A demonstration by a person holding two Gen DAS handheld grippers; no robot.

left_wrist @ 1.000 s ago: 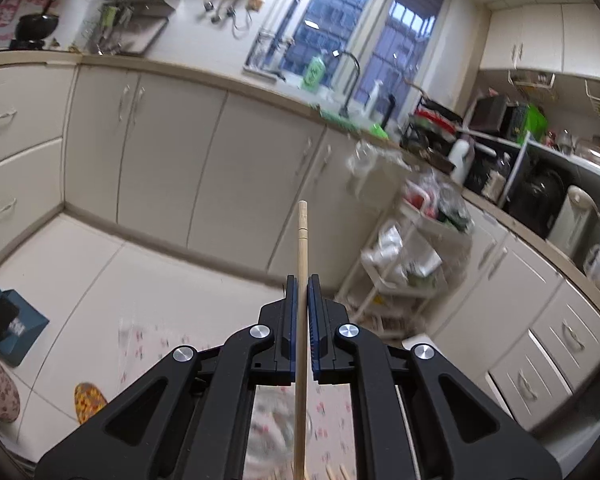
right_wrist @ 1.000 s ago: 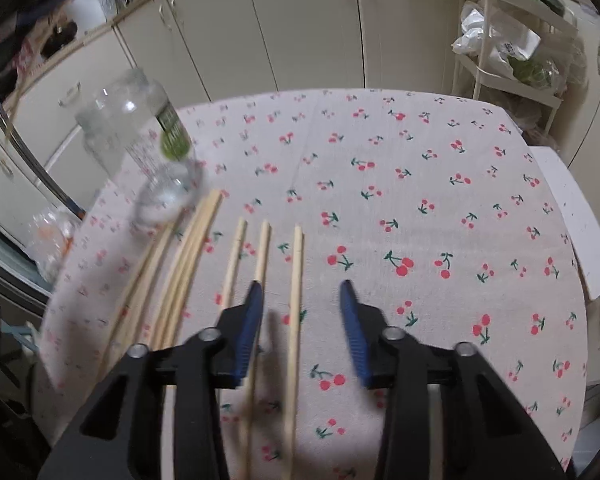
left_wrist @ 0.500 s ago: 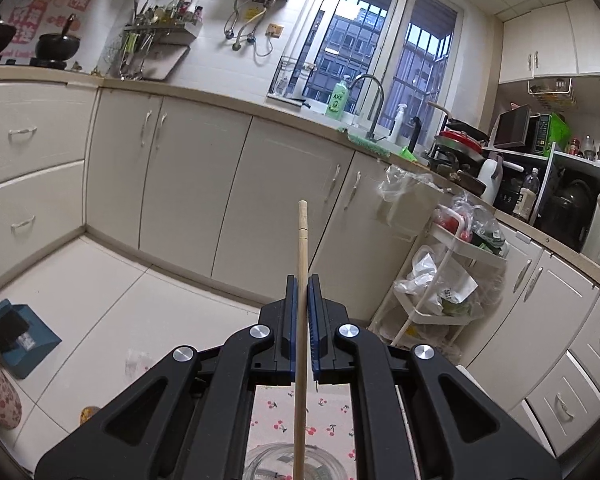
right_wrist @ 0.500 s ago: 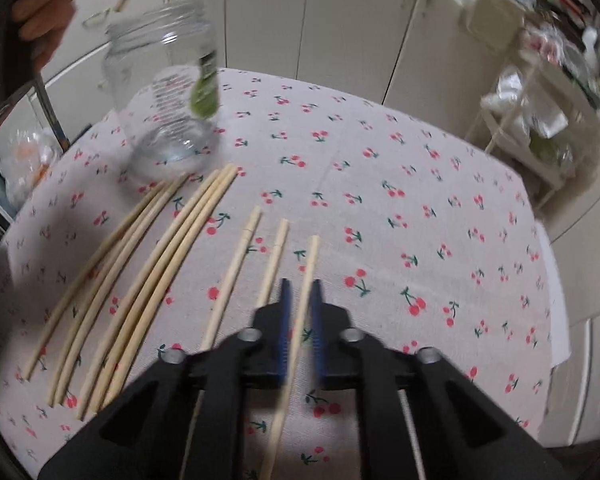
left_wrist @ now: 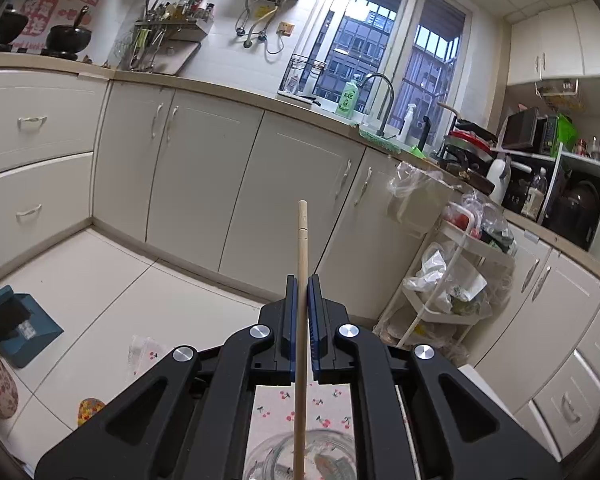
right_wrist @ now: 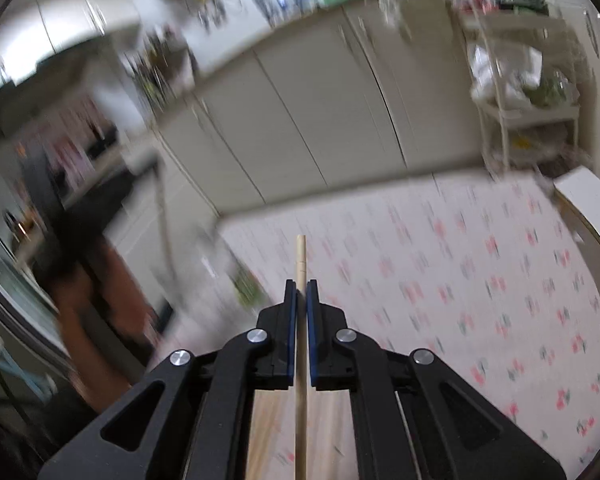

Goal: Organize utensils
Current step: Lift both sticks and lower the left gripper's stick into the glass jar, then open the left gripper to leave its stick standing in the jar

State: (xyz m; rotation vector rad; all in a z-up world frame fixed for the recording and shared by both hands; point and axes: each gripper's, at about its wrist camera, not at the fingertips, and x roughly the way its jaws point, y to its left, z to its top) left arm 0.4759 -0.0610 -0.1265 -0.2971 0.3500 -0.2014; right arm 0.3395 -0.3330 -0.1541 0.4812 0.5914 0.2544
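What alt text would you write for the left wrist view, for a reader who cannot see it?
The black left gripper with blue pads is shut on a pale wooden chopstick, which points up over a clear glass jar standing on a cherry-print tablecloth. Behind are cream kitchen cabinets and a barred window.

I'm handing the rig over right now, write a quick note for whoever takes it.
Left gripper: shut on a chopstick, held upright above the open glass jar, which stands on the cherry-print tablecloth.
Right gripper: shut on another chopstick, lifted off the table; this view is motion-blurred.
Done: two chopsticks picked up.
Left: probably drop both into the jar. Other chopsticks are not visible now.
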